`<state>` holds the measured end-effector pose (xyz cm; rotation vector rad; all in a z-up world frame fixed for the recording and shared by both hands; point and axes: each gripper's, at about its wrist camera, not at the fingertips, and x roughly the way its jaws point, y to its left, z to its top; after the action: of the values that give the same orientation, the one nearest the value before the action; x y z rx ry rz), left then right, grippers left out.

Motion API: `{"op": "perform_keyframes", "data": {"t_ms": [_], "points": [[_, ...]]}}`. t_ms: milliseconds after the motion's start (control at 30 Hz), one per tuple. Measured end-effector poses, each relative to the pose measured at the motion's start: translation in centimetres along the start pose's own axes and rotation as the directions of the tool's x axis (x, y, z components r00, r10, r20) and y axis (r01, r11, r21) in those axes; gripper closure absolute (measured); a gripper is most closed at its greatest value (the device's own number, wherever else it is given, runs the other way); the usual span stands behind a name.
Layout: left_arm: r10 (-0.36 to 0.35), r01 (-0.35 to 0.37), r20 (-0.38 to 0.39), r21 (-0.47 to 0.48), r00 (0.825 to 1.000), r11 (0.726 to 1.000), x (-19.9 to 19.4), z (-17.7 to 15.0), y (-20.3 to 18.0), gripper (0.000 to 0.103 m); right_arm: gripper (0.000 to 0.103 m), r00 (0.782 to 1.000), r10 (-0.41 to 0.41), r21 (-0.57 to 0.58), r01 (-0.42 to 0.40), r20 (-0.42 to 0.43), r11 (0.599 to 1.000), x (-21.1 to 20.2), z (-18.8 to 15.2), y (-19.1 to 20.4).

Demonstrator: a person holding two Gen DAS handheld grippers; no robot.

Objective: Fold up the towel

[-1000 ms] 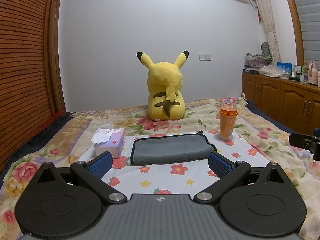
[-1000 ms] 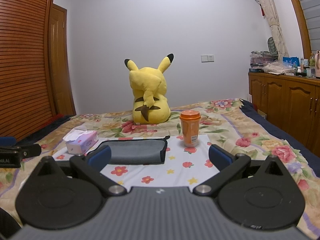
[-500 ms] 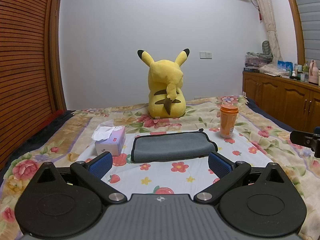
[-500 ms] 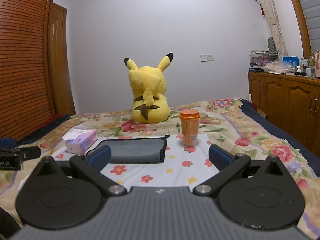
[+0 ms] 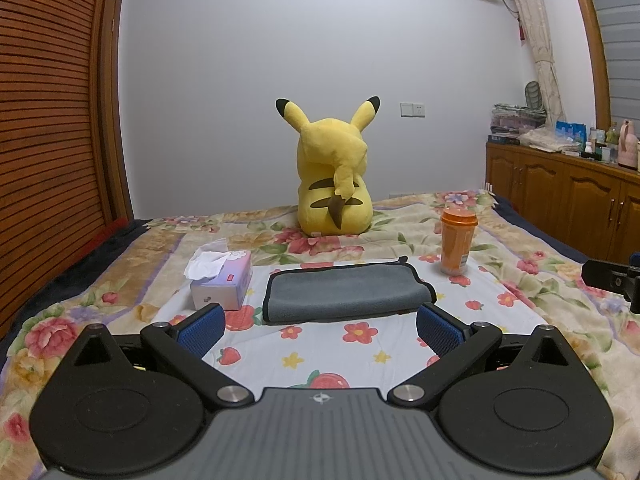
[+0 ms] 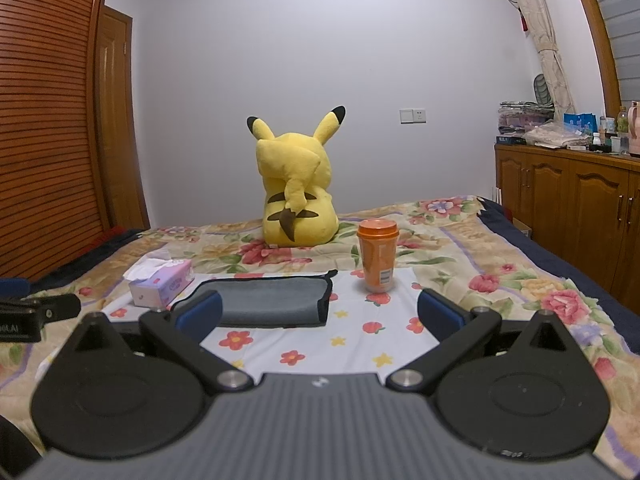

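The grey microfibre towel with black edging (image 5: 344,292), folded flat on the flowered bedsheet (image 5: 328,344), lies ahead with its long axis crosswise, centred before my left gripper (image 5: 318,326) and left of my right gripper (image 6: 320,314), both jaws wide, empty.

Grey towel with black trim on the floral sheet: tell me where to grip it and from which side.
The grey towel with black trim lies flat and already doubled, its long side facing both open grippers. Probably best to pinch its right end, where the black-trimmed edges meet, coming in low from the right with the right gripper, clear of the orange lidded cup.
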<state>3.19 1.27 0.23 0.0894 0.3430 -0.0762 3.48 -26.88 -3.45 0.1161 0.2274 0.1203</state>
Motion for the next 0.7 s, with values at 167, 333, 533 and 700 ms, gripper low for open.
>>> {"op": "perform_keyframes", "data": {"t_ms": [167, 333, 533, 700], "points": [[0.000, 0.000, 0.000, -0.001, 1.000, 1.000, 0.00, 0.02, 0.01, 0.000, 0.000, 1.000, -0.002, 0.003, 0.002, -0.003, 1.000, 0.08, -0.07, 0.01], [-0.001, 0.001, -0.001, 0.001, 1.000, 1.000, 0.02, 0.03, 0.04, 0.000, 0.000, 1.000, -0.002, 0.003, 0.002, -0.004, 1.000, 0.08, -0.06, -0.01], [-0.001, 0.001, -0.001, 0.000, 1.000, 1.000, 0.02, 0.02, 0.05, 0.000, 0.000, 1.000, -0.002, 0.003, 0.002, -0.003, 1.000, 0.08, -0.06, -0.02], [-0.002, 0.002, -0.002, -0.001, 1.000, 1.000, 0.01, 0.02, 0.05, 0.000, 0.000, 1.000, -0.001, 0.006, 0.001, -0.004, 1.000, 0.05, -0.07, -0.11]]}}
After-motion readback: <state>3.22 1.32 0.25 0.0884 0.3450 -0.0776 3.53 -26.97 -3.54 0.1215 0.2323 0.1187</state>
